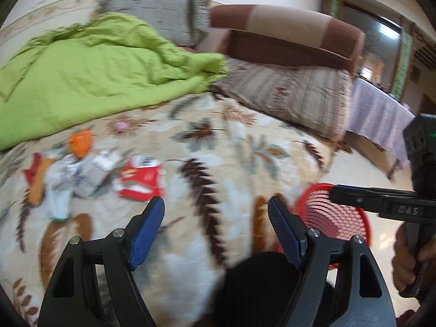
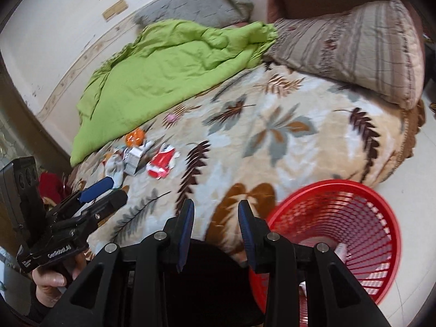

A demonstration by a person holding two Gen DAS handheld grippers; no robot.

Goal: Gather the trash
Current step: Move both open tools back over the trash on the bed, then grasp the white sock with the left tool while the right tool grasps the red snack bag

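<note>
A pile of trash lies on the leaf-patterned blanket (image 1: 207,141): a red wrapper (image 1: 140,177) (image 2: 162,163), a silver wrapper (image 1: 92,174) (image 2: 133,158), an orange wrapper (image 1: 80,141) (image 2: 135,137) and a white piece (image 1: 58,199). My left gripper (image 1: 216,218) is open and empty, to the right of the pile and short of it. My right gripper (image 2: 216,209) hangs over the bed's edge with a narrow empty gap between its pads. A red mesh basket (image 2: 354,218) (image 1: 335,215) stands on the floor by the bed, just right of both grippers, with something pale inside.
A crumpled green quilt (image 2: 163,70) covers the far side of the bed. Striped pillows (image 2: 348,46) and a grey cushion (image 1: 152,11) lie at the head. A small pink scrap (image 2: 171,117) sits near the quilt. A cloth-covered table (image 1: 378,114) stands beyond the tiled floor.
</note>
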